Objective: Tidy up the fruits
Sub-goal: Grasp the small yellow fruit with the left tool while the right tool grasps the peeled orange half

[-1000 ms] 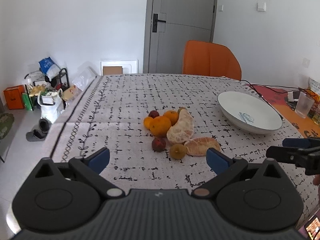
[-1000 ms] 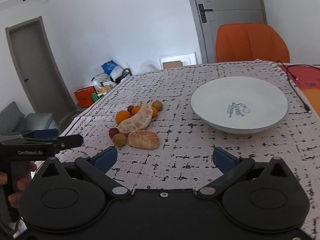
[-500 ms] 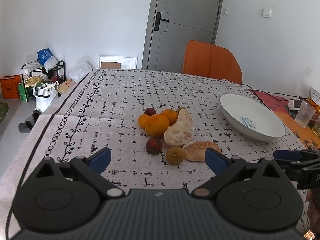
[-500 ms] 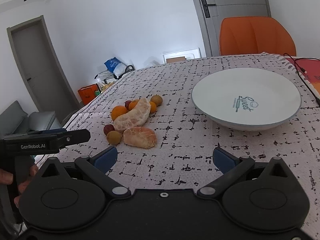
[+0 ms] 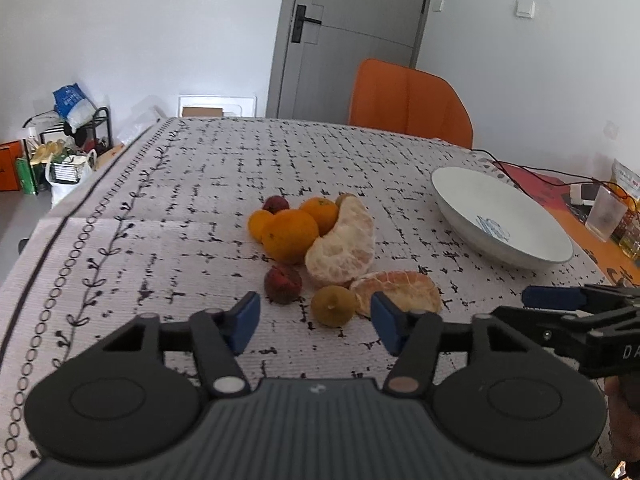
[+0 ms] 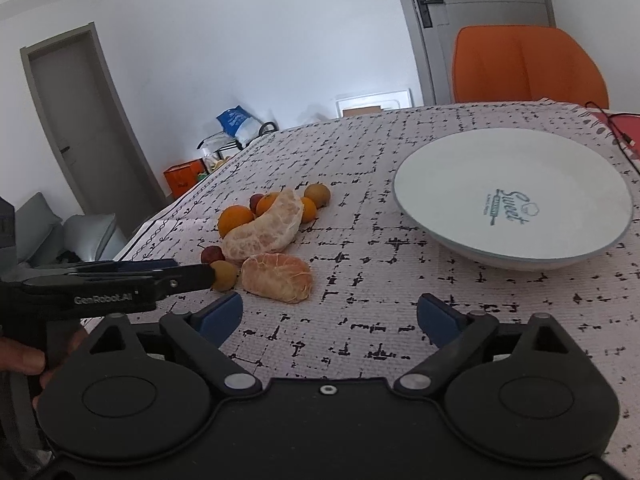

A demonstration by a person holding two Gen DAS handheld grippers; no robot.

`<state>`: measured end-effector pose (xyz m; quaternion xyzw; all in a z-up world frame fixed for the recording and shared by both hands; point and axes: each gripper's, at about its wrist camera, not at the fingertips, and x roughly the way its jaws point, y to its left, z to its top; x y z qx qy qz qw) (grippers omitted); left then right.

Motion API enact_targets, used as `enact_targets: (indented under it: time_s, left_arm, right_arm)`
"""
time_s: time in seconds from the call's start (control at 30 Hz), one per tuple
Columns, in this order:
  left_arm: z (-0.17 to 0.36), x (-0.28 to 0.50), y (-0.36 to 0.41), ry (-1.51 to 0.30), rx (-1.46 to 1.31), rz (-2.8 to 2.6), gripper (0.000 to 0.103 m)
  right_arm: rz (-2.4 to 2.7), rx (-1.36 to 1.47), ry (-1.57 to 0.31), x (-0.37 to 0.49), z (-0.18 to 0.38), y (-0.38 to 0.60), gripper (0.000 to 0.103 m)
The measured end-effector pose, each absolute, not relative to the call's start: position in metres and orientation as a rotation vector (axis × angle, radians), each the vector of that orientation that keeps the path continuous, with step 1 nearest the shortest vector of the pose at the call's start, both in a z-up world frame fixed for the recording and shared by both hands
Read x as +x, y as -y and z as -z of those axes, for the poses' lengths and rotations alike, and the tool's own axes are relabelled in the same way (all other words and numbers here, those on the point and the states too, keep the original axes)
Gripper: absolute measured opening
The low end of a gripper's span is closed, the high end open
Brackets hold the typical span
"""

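A heap of fruit lies mid-table: oranges, two peeled citrus pieces, dark red fruits and a small yellow-brown fruit. My left gripper is low over the cloth and its jaws are closing. The yellow-brown fruit sits just ahead between the blue pads, which do not press on it. My right gripper is closing a little with nothing between its fingers; the nearer peeled piece lies just ahead of it. A white bowl stands empty to the right.
An orange chair stands at the table's far side. A cable and a plastic cup lie beyond the bowl at the right. The patterned cloth ends at the table's left edge, with clutter on the floor beyond.
Both grippers have come forward and down toward the fruit. The left jaws have narrowed a lot around the line of the yellow-brown fruit; the right jaws have narrowed slightly.
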<state>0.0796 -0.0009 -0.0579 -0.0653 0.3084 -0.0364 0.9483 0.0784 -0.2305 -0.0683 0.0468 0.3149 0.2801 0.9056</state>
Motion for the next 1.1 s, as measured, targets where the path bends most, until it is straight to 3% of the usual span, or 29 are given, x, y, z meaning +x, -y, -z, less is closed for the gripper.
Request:
enact_targets:
  time_s: [0.23,0.4,0.57,0.67,1.1]
  left_arm:
    - [0.065,0.090,0.007,-0.645,-0.134,0.100,0.040]
    - [0.072,0.096,0.008,-0.654,-0.132,0.097,0.026]
    - [0.069,0.093,0.003,-0.658,-0.149,0.101,0.026]
    - [0.068,0.090,-0.003,-0.659,-0.156,0.088,0.026]
    - [0.065,0.076,-0.033,-0.650,-0.183,0.020,0.026]
  right_arm:
    - [-0.624,0.093,-0.650,0.085,0.071,0.224,0.083]
    - [-0.645,0.085,-0.659,0.091,0.072,0.219,0.081]
    - [-0.661,0.056,-0.659,0.096,0.073,0.209,0.078]
    - [-0.683,0.043,-0.663,0.098,0.073,0.203,0.071]
    - [-0.734,0.001,-0.669,0.112,0.072,0.179,0.070]
